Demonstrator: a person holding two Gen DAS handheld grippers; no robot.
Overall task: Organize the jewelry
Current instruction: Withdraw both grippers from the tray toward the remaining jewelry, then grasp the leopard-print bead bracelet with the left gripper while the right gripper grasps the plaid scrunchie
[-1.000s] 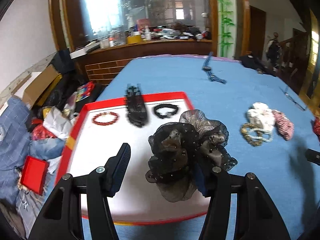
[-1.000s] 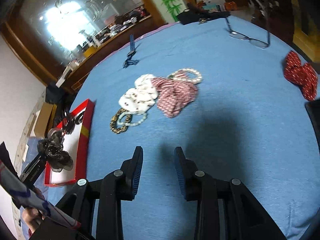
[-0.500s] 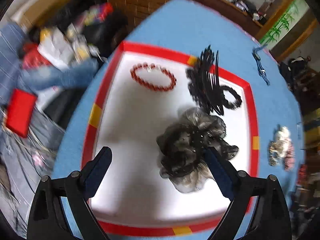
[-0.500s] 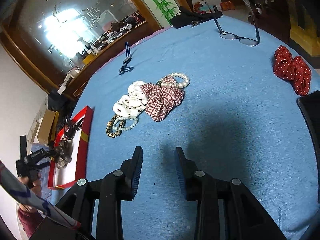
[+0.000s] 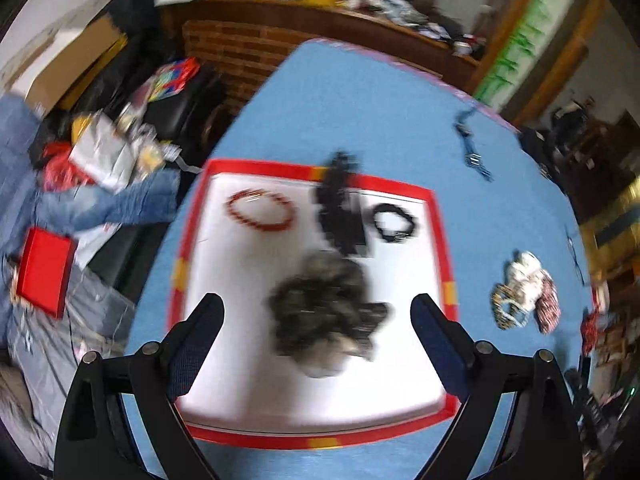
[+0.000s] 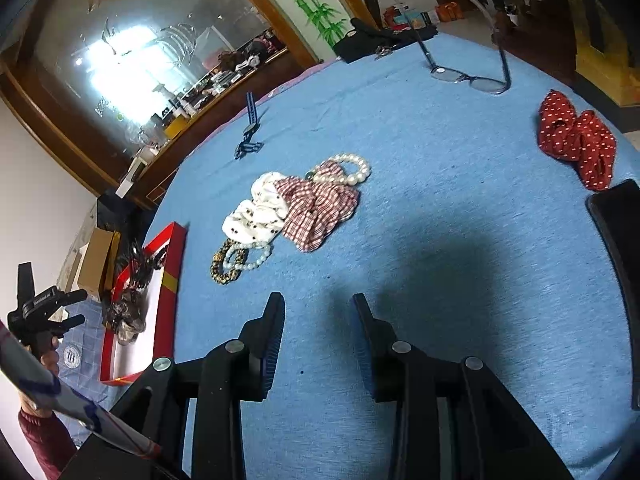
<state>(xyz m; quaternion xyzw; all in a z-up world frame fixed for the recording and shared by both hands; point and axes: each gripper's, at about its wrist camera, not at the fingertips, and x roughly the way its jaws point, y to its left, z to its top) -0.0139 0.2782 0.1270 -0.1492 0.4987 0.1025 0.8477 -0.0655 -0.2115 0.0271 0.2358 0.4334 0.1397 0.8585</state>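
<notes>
Four pieces in red tray [image 5: 438,216]; left tool [image 5: 316,316] released, right tool [image 6: 318,308] empty.

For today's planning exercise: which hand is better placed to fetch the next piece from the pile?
Probably right: its tongs hover open by the bracelet pile; the left tongs are over the tray.

- Scrunchie [image 5: 326,312], comb [image 5: 340,208] and bracelets in the tray [image 5: 400,432]: smeared by motion blur, details unreadable.
- Dark object [image 6: 620,272] at right edge: cut off, unidentifiable.
- Left gripper [image 6: 44,312]: partly cut by the frame's left edge.
</notes>
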